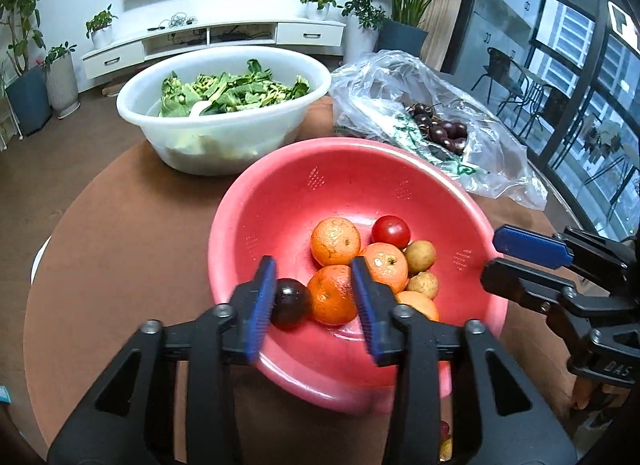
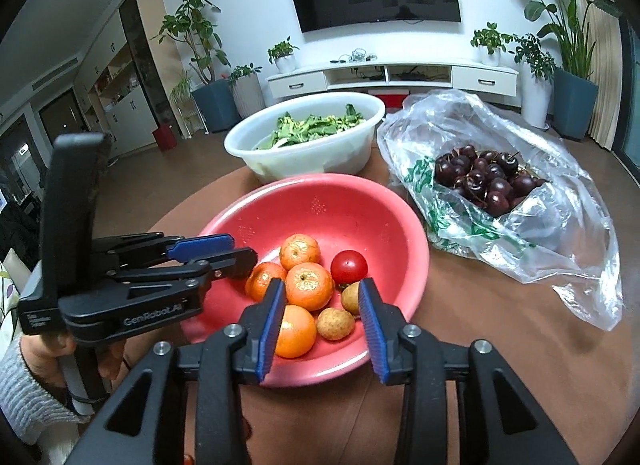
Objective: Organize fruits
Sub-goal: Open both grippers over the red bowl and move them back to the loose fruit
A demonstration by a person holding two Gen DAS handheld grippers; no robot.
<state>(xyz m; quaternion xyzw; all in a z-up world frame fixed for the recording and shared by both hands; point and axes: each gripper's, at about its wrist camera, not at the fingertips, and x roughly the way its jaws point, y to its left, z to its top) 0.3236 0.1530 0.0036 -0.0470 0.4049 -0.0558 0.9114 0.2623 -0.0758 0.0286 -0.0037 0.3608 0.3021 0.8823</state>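
Left tongs (image 1: 314, 297) are standing released over the pink perforated plastic bowl (image 1: 280, 201), a dark round cherry (image 1: 290, 303) just beside one pad; right tongs (image 2: 322, 319) are hovering released above the oranges (image 2: 308, 285).

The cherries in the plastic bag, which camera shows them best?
The right wrist view: the cherries sit in the open plastic bag, many showing singly with stems. In the left wrist view they are farther off, fewer show, and bag folds partly hide them.
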